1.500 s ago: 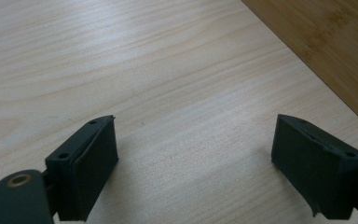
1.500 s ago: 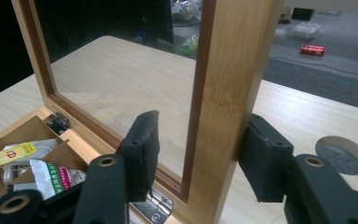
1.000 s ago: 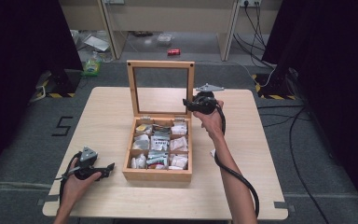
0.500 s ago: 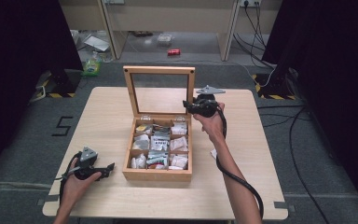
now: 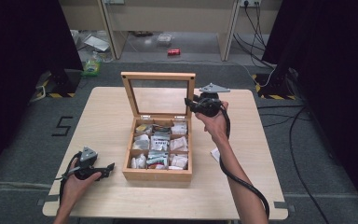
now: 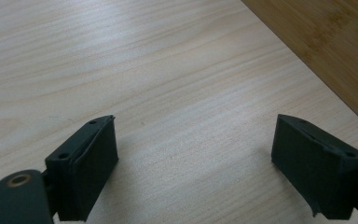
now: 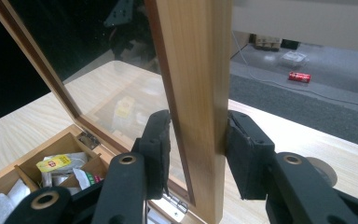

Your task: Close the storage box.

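An open wooden box point(image 5: 157, 173) of several tea bags point(image 5: 161, 144) stands mid-table. Its glass lid point(image 5: 158, 75) rises from the back edge, close to upright. My right gripper point(image 5: 189, 103) is shut on the lid's right frame bar, about halfway up. In the right gripper view the gripper point(image 7: 198, 149) has a pad on each face of that bar point(image 7: 191, 56), with tea bags point(image 7: 56, 163) in the compartments below. My left gripper point(image 5: 108, 169) rests on the table left of the box front, open. Nothing lies between its pads point(image 6: 196, 158) but bare tabletop.
The box's wooden side point(image 6: 335, 42) runs close past the left gripper. A small white slip point(image 5: 215, 154) lies on the table right of the box. The right gripper's cable point(image 5: 242, 182) trails along the forearm. A red can point(image 5: 173, 52) lies on the floor beyond the table.
The lid's top edge has swung toward me, from leaning back to nearly upright, with the right gripper on its frame. The left gripper has stayed put.
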Tool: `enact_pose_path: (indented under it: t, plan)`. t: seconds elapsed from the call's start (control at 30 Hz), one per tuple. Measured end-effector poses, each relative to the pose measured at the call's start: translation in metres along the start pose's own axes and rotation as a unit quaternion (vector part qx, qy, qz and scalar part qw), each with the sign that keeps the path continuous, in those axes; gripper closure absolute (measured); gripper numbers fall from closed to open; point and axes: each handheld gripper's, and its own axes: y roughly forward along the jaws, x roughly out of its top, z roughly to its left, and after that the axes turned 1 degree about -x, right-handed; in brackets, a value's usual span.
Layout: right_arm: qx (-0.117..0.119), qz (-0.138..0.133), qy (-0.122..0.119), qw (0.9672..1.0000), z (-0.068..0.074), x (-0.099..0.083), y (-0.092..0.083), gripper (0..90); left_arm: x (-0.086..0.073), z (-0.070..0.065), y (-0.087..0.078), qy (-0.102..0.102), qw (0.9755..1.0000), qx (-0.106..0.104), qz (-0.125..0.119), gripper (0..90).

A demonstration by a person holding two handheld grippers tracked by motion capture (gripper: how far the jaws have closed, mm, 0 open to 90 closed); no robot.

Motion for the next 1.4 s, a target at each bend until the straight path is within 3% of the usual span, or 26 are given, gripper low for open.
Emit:
enact_pose_path:
  t: [0.27, 0.67, 1.4]
  plan:
    - [0.011, -0.005, 0.015, 0.9998, 0.003, -0.002, -0.009, 59.6, 0.0, 0.0, 0.0, 0.0, 1.0, 0.0, 0.0, 13.7]
    - [0.018, -0.008, 0.011, 0.9998, 0.013, -0.003, -0.029, 57.8, 0.0, 0.0, 0.0, 0.0, 1.0, 0.0, 0.0, 13.7]
    - [0.02, 0.0, -0.005, 0.9998, 0.032, -0.014, -0.049, 55.1, 0.0, 0.0, 0.0, -0.001, 1.0, 0.0, 0.0, 13.7]
